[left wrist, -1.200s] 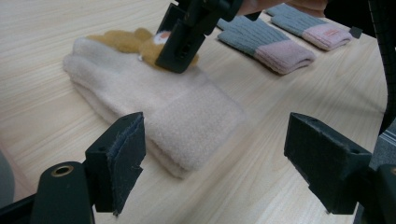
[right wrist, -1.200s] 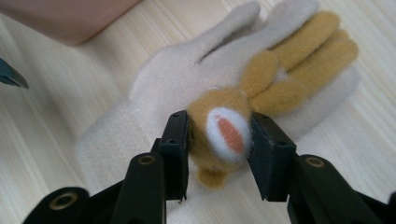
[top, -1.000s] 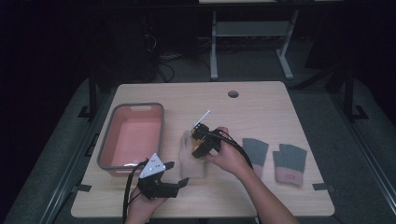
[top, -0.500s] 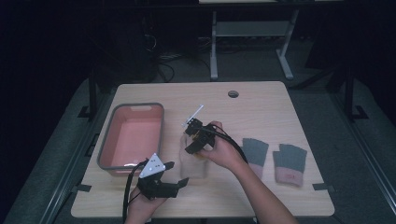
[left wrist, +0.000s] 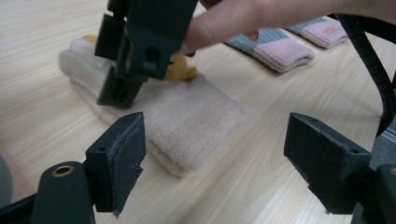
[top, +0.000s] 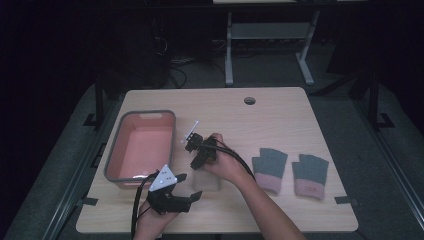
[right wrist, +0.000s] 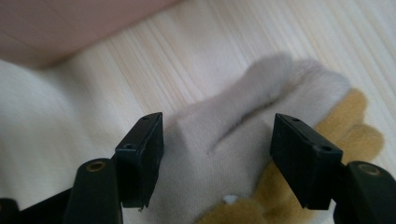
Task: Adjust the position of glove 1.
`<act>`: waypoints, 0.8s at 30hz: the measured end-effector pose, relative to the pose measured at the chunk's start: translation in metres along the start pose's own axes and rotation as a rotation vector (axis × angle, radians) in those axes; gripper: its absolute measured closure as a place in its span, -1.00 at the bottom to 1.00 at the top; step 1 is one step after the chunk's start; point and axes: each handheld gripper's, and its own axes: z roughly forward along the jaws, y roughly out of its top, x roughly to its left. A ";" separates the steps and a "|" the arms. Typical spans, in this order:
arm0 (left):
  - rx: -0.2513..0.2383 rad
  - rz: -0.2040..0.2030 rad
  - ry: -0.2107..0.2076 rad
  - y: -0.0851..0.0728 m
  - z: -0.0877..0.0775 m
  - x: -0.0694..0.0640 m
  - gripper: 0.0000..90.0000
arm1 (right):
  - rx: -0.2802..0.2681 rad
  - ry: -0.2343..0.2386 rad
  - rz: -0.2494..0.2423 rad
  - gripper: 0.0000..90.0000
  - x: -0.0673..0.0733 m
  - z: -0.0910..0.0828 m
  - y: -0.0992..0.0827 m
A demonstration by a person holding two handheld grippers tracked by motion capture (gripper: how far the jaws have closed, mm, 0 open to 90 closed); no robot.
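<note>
A pink tub with a grey rim [top: 113, 159] sits at the left of the light wooden tabletop [top: 280, 115], seen from above. Just right of its near corner, the left hand-held gripper [top: 189, 187] rests low at the front edge, its jaws standing wide apart with nothing between them; in the left gripper view they frame bare wood just short of the cream glove [left wrist: 187, 119]. That glove [top: 206, 178] lies flat near the middle front of the tabletop, a yellow-tan patch [left wrist: 180, 70] showing at its far end. Above it the right hand-held gripper [top: 194, 154] points down at the glove, held by a hand that reaches in from the lower right. Its jaws have just been opening and now stand apart; in the right gripper view [right wrist: 217, 154] a raised fold of the cream fabric [right wrist: 233, 135] sits between them, the pads clear of it on both sides, with the tub's pink wall [right wrist: 70, 23] behind. Further right, well apart from the cream glove, two grey gloves with pink cuffs [top: 270, 169] [top: 310, 176] lie side by side.
</note>
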 end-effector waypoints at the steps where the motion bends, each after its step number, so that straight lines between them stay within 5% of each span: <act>1: -0.001 0.000 0.001 0.000 0.000 0.000 -0.54 | 0.010 -0.005 -0.008 -0.23 0.001 0.002 0.000; 17: 0.001 -0.040 -0.019 0.006 0.008 -0.005 -0.52 | 0.034 0.010 0.025 -0.17 -0.014 -0.007 -0.029; 24: 0.051 -0.054 -0.024 0.014 0.021 -0.008 -0.48 | -0.006 0.027 0.072 -0.23 -0.020 -0.018 -0.040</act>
